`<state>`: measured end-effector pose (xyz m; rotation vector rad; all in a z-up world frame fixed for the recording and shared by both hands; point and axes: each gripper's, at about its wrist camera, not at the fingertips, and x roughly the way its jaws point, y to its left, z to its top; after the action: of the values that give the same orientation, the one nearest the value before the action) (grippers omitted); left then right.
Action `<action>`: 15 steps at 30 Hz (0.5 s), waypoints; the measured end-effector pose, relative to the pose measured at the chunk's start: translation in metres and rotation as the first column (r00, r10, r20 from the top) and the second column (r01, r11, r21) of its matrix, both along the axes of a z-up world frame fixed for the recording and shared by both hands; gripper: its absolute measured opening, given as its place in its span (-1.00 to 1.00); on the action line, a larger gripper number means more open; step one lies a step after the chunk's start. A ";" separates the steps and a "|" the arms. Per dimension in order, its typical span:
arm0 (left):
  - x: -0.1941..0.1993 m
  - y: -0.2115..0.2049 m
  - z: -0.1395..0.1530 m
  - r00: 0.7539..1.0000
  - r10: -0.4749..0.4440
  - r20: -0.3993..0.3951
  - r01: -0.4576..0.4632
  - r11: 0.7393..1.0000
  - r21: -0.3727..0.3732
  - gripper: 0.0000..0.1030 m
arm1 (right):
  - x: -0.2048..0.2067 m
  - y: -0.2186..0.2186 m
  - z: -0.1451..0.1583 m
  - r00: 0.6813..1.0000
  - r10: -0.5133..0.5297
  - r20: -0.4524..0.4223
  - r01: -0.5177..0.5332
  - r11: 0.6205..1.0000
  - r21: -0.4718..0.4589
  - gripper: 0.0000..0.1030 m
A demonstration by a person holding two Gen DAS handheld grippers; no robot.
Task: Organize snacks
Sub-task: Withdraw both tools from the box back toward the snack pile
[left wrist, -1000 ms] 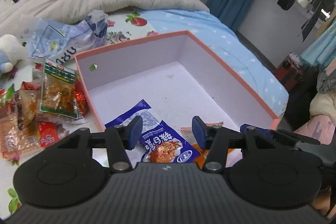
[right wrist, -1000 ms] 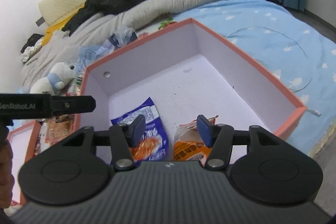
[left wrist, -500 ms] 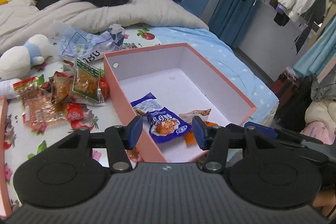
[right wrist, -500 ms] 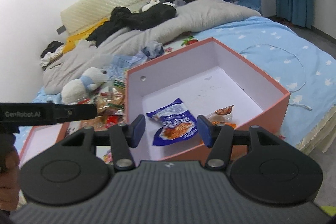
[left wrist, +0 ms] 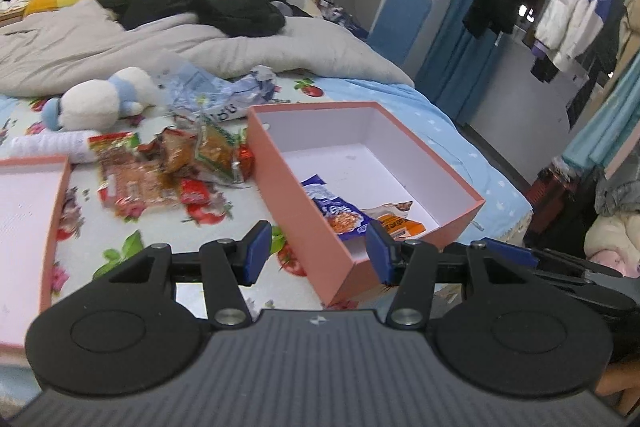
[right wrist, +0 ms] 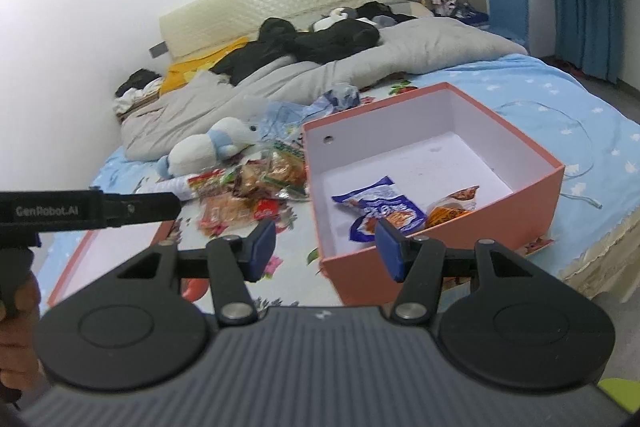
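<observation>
Now both the left gripper (left wrist: pixel 316 251) and right gripper (right wrist: pixel 326 250) hang spread and empty, so swing left for the snack pile (left wrist: pixel 160 171) beside the pink box (left wrist: pixel 296 203), pinching one packet's edge.

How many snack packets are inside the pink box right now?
2. A blue packet lies near the pink box's front left, and an orange packet sits just to its right by the front wall. The near wall may hide more.
</observation>
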<state>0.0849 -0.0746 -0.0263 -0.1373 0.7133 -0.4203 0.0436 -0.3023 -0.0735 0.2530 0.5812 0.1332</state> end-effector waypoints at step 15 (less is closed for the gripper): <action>-0.040 0.035 -0.038 0.995 0.093 -0.032 -0.093 0.996 0.007 0.30 | -0.019 0.026 -0.021 0.996 0.085 -0.011 -0.085 0.996 -0.006 0.13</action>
<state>0.0445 -0.0395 -0.0638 -0.1716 0.7373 -0.3272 0.0249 -0.2766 -0.0940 0.2233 0.6028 0.2121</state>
